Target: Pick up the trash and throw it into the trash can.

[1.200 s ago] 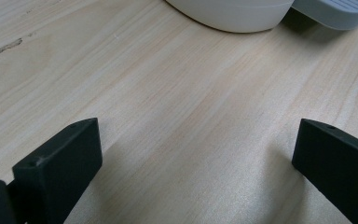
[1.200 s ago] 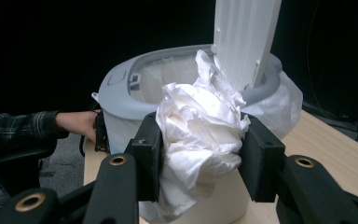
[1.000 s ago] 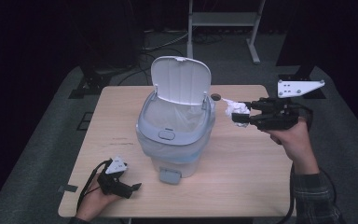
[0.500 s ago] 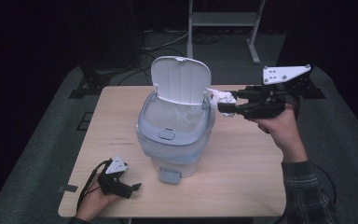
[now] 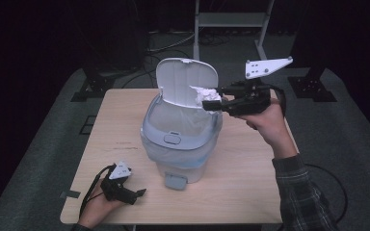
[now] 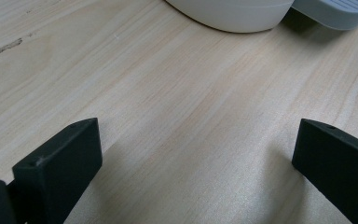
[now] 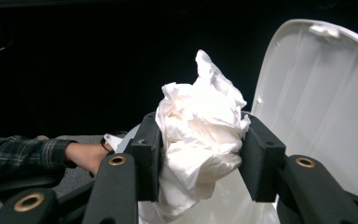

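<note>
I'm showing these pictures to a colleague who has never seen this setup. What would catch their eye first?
Most likely the pale pedal bin in the middle of the wooden table, its lid standing open. Next, the right hand-held gripper holding a crumpled white tissue over the bin's right rim. The left hand-held gripper lies open near the table's front left corner.

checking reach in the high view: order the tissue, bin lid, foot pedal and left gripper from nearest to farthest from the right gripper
1. Tissue: clamped in the right gripper, above the bin's right rim.
2. Bin lid: standing open, just left of the tissue.
3. Foot pedal: at the bin's front base, toward the person.
4. Left gripper: resting at the table's front left, jaws open.
</note>
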The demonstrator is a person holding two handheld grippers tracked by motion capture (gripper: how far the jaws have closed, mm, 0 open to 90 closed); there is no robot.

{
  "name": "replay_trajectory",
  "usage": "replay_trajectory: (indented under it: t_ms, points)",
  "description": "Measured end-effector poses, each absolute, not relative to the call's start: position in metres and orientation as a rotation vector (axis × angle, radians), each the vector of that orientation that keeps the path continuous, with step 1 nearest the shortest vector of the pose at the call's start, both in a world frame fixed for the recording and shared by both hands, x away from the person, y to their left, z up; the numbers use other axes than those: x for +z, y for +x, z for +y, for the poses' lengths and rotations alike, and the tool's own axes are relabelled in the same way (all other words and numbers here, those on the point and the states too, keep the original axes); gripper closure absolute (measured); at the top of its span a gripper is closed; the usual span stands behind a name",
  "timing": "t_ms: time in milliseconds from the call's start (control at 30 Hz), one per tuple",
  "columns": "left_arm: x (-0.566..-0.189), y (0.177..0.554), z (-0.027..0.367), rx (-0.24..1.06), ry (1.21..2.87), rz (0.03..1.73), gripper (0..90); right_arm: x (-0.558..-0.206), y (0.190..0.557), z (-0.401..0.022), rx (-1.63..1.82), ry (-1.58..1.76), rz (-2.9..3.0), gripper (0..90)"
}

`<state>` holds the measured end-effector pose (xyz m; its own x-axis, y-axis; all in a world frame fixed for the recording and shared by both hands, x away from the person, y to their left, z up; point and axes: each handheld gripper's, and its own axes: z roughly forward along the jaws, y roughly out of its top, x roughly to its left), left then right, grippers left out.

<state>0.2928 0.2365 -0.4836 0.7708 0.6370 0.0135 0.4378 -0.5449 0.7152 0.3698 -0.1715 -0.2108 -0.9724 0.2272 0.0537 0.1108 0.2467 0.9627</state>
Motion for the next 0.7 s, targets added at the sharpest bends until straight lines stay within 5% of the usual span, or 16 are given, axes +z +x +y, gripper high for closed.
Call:
replay_trajectory:
  t_ms: [367,700]
  points:
    - [-0.484,0.293,0.236,0.353,2.235,0.797,0.5,-0.209,0.381,-0.139,1.833,0.305,2.438,53.1]
    - [-0.484,0.293,0.236,0.353,2.235,0.797,0.5,-0.216,0.390,-0.126,1.817,0.340,2.436,35.4]
